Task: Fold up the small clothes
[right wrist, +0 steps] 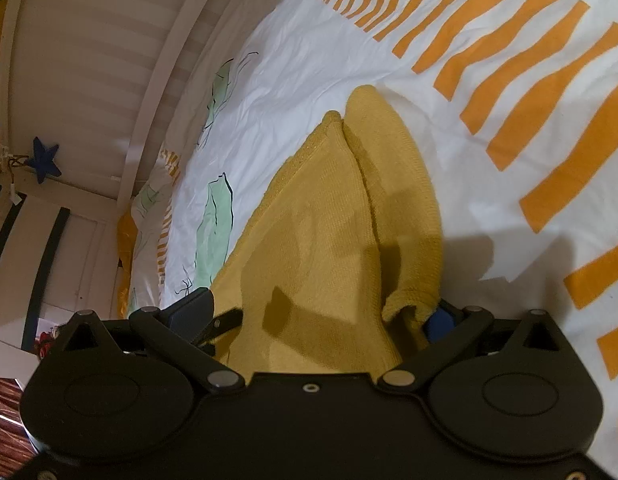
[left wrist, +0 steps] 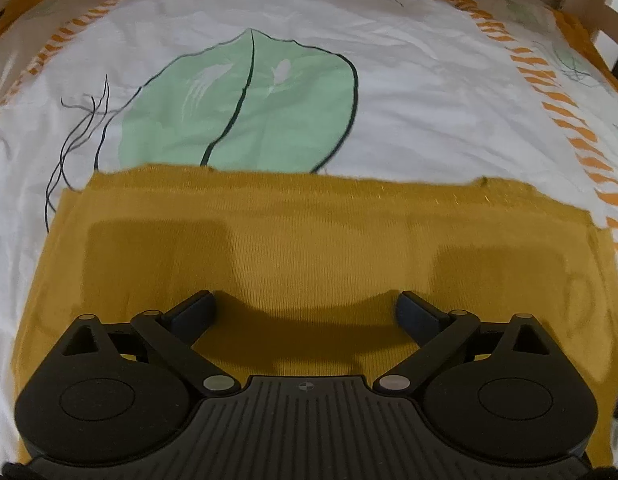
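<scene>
The left gripper (left wrist: 305,308) is hovering over the mustard knit garment (left wrist: 309,248), pointing steeply down at it, and its jaws are standing spread wide with nothing between them; the fabric is lying flat beneath and ahead of it, with no pad pressing it. From this side the garment is showing a straight, layered far edge just ahead of the fingertips, so at least one fold is looking done, and the piece is reading as a tidy rectangle on the bed sheet (left wrist: 409,100).

Over on the right, it's a different story. The right gripper (right wrist: 325,316) is sitting with the mustard knit garment (right wrist: 321,220) bunched between its fingers, cloth rising ahead of it in two soft humps. The near end of the cloth is draping over the right finger, but whether the pads are actually squeezing it I cannot tell, since fabric is hiding the contact.

My read: the fold is partway along. That end ahead of the right gripper is needing to be laid over and smoothed before this one counts as finished.
</scene>
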Demonstrator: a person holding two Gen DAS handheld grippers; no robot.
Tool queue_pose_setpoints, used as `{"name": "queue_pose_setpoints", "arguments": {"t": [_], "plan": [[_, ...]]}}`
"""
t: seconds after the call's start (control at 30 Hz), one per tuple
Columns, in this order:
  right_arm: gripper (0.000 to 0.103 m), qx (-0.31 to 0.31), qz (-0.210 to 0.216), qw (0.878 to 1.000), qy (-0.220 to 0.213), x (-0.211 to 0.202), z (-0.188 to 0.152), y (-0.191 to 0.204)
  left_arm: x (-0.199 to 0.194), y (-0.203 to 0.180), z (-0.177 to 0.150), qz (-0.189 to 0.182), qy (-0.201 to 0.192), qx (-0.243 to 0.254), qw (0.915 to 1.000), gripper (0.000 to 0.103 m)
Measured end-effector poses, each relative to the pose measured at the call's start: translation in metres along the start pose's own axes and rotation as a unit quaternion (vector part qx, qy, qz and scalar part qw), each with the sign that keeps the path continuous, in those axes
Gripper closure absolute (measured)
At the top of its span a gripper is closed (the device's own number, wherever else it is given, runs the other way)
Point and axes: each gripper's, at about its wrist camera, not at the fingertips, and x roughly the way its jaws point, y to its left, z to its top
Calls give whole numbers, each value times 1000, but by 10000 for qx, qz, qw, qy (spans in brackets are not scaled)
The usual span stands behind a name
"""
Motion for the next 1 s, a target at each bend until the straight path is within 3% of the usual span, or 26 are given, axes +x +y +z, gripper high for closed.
{"name": "queue_pose_setpoints", "arguments": {"t": [0.4, 0.63, 0.9, 1.0], "plan": [[0, 56, 102, 9999, -41, 0, 1, -3, -27, -1, -59, -159, 300, 301, 9990, 4], [0, -44, 143, 9998, -100, 2, -1, -2, -22, -2, -62, -123, 155, 245, 9995, 0], [0, -134, 204, 9993, -295, 3, -5, -2, -26, 0, -76, -133, -273, 201, 9993, 0], [0, -175, 219, 9990, -339, 5, -5, -2, -26, -1, -73, -135, -218, 284, 9993, 0]]}}
